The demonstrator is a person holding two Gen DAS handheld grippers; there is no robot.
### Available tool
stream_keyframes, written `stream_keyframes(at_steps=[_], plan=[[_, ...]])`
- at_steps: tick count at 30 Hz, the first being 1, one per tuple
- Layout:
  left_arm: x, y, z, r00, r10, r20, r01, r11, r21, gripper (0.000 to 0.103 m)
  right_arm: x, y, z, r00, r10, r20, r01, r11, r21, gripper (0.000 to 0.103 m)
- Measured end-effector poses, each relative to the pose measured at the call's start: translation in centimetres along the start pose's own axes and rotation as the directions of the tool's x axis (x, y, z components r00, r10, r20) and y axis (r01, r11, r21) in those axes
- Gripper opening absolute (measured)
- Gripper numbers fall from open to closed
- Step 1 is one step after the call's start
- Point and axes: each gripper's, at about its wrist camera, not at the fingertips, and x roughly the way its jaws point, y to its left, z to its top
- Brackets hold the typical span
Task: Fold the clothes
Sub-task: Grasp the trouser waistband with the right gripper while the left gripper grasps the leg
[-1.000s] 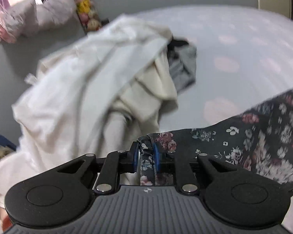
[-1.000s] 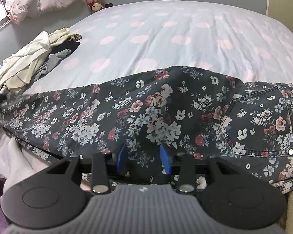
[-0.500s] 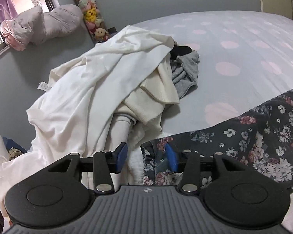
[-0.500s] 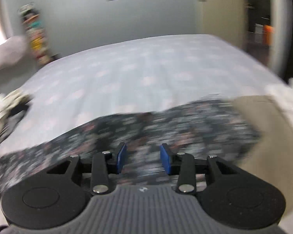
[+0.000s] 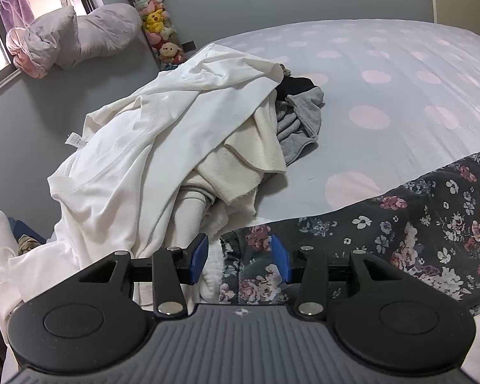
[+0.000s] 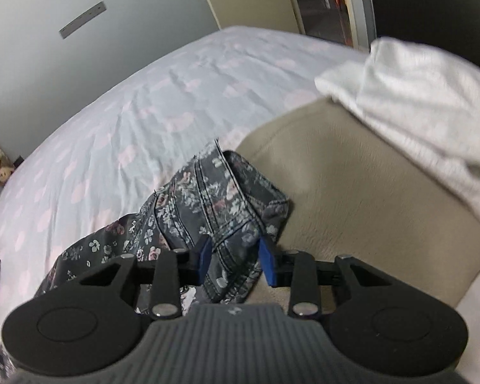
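Observation:
Dark floral trousers [image 5: 432, 230] lie stretched across the near edge of the polka-dot bed [image 5: 384, 64]. Their leg end lies loose between the blue pads of my left gripper [image 5: 240, 252], whose jaws stand apart without pressing on it. In the right wrist view the stitched waist end of the floral trousers [image 6: 208, 192] is bunched up. It sits between the pads of my right gripper [image 6: 235, 256], whose jaws are closing around it with a gap still showing.
A heap of white and cream clothes [image 5: 163, 128] with a grey garment [image 5: 300, 121] lies left of the trousers. A pillow [image 5: 76, 38] and plush toys [image 5: 156, 22] stand by the wall. A beige cloth [image 6: 352, 192] and a folded white towel [image 6: 416, 102] lie at the right.
My left gripper has let go of the trouser leg end and its jaws have spread. My right gripper has swept right along the trousers to the waist end and rolled.

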Motion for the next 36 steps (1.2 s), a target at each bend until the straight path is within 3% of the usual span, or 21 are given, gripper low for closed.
stream_keyframes(at_steps=[7,9,14,16,20,24,27,32,36], plan=[[0.4,-0.7,0.1,1.000,-0.008,-0.007,0.008,1.000,-0.007,0.042,0.7,-1.1,-0.9,1.000,0.011,-0.008,-0.010,0.994,0.113,0.033],[0.3,-0.9,0.1,1.000,-0.015,-0.003,0.015,1.000,-0.010,0.042,0.7,-1.3,-0.9,1.000,-0.003,-0.006,0.004,0.990,0.139,0.028],[0.2,-1.0,0.0,1.000,-0.018,0.005,0.019,1.000,-0.009,0.042,0.6,-0.7,-1.4,1.000,-0.018,-0.002,0.018,0.988,0.150,0.029],[0.3,-1.0,-0.1,1.000,-0.018,-0.002,0.018,1.000,-0.017,0.042,0.6,-0.7,-1.5,1.000,0.007,0.006,-0.008,0.987,0.161,0.022],[0.2,-0.8,-0.2,1.000,-0.019,-0.002,0.019,0.999,-0.026,0.042,-1.4,0.7,-0.7,0.995,0.009,0.100,-0.016,0.997,0.078,0.015],[-0.2,-0.3,-0.2,1.000,-0.007,0.004,0.007,0.999,-0.034,0.042,-4.4,2.5,1.3,0.979,-0.033,0.202,0.040,0.999,-0.030,0.015],[0.0,0.2,-0.3,1.000,-0.001,-0.004,0.001,0.999,-0.050,0.042,-4.8,1.9,2.2,0.980,-0.059,0.192,0.067,0.997,-0.035,0.015],[0.0,0.7,-0.4,1.000,0.002,-0.017,-0.004,0.998,-0.067,0.042,-2.1,-0.8,1.0,0.981,-0.161,0.105,0.163,0.987,-0.003,0.014],[-0.4,0.9,-0.3,1.000,-0.004,-0.020,0.003,0.999,-0.049,0.042,-0.7,-1.5,0.5,0.977,-0.193,0.088,0.194,0.981,0.000,0.015]])
